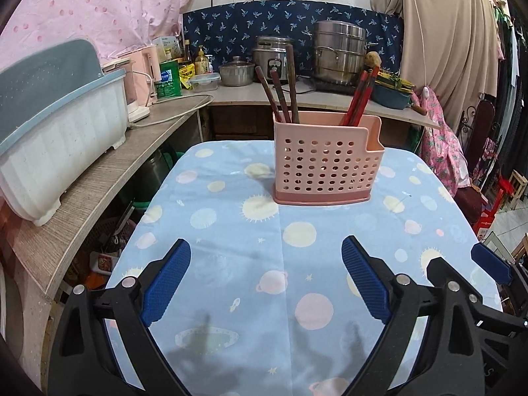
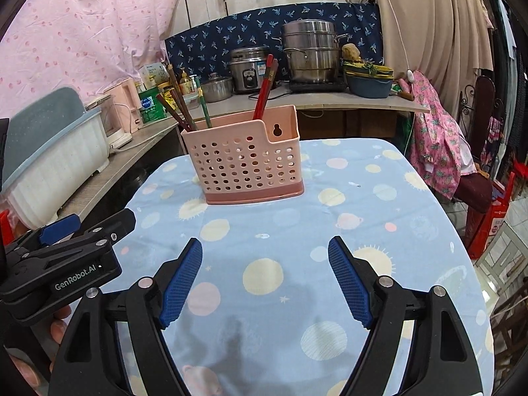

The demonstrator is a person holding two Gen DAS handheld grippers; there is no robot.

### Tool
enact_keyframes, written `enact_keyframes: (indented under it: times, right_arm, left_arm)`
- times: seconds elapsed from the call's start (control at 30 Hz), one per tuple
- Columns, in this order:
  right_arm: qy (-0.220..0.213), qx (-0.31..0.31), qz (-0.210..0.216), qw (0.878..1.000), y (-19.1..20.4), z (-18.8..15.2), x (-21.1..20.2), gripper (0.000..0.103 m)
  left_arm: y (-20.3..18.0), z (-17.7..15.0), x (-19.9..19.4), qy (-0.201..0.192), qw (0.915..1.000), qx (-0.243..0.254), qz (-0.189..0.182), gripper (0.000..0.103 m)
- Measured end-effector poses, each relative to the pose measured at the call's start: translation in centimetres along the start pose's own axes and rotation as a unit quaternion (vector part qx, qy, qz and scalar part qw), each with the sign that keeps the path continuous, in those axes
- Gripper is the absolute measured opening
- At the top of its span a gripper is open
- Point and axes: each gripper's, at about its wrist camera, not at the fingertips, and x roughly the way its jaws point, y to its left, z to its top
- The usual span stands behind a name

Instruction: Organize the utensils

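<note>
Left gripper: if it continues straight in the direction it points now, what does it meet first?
Probably the blue tablecloth, since the open, empty left gripper tilts downward; the pink utensil holder stands farther ahead.

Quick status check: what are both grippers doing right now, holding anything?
Left gripper: open, holding nothing, above the tablecloth.
Right gripper: open, holding nothing, above the same cloth.

- The left gripper (image 1: 265,280) hangs over a blue planet-print tablecloth (image 1: 231,264), its blue pads spread wide with nothing between them
- A pink perforated holder (image 1: 325,170) stands upright farther back; brown chopsticks (image 1: 280,94) lean at its left end, red chopsticks (image 1: 361,97) at its right
- Part of the right gripper (image 1: 488,264) shows at the right edge
</note>
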Motion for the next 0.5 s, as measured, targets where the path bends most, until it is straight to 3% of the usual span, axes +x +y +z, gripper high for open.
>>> enact_keyframes:
  times: [0.5]
  right_arm:
    - [-0.004,-0.012,-0.027,1.000,-0.16,-0.12,0.29,0.084]
  left_arm:
    - [-0.23,-0.69,0.88,0.010,0.9998,0.007,0.014,0.096]
